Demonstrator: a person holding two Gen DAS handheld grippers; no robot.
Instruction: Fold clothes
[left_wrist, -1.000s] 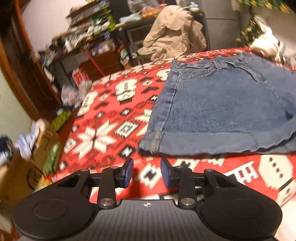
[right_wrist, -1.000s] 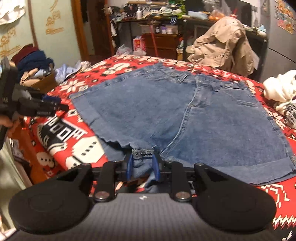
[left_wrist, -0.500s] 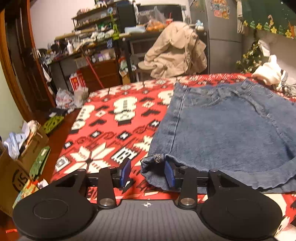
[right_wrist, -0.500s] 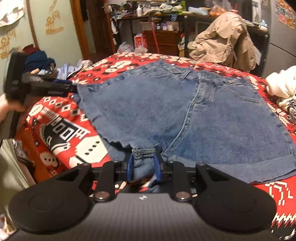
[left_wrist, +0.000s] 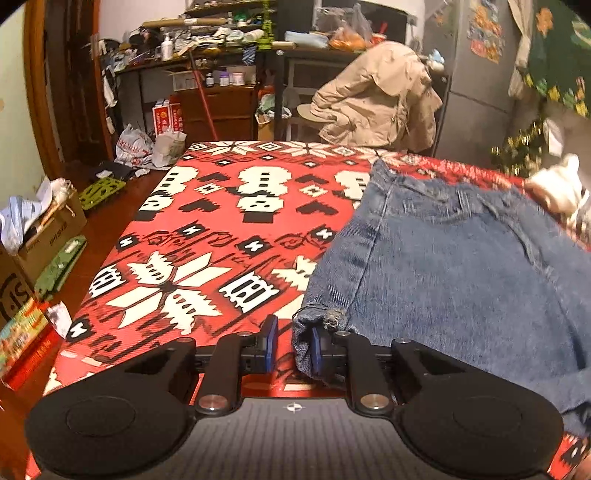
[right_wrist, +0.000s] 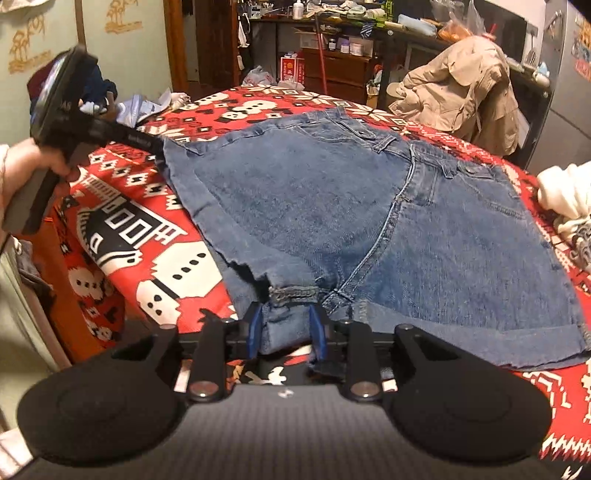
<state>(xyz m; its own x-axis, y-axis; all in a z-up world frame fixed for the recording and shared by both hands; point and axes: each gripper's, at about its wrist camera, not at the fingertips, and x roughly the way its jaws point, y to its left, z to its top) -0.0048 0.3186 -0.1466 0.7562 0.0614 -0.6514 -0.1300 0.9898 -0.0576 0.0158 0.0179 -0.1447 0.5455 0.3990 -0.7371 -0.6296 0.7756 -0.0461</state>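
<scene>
The red patterned blanket covers the worktop from near edge to far, and on its right half lie the denim shorts, spread flat with the waistband at the far side and the hems near. Denim of this weight looks soft enough to fold yet thick and a little stiff, so it should hold a crease and not slip from rubber pads; the doubled hems and seamed corners seem the surest places to take hold, since a pinch there gathers both layers. The right tongs stand at the near middle hem, the cloth bunched between the pads, which have just been opening a little since the earlier frames; whether they still press the fabric I cannot tell. The left tongs are at the near left corner of the shorts: a second ago they hovered over bare blanket short of the hem, and now that corner sits against the right-hand pad while the left pad stands just clear of it. These jaws have just been closing and are narrow, but a gap shows, so the corner is between them and not yet gripped. In the right view, the person's hand grips the left tool's handle.
</scene>
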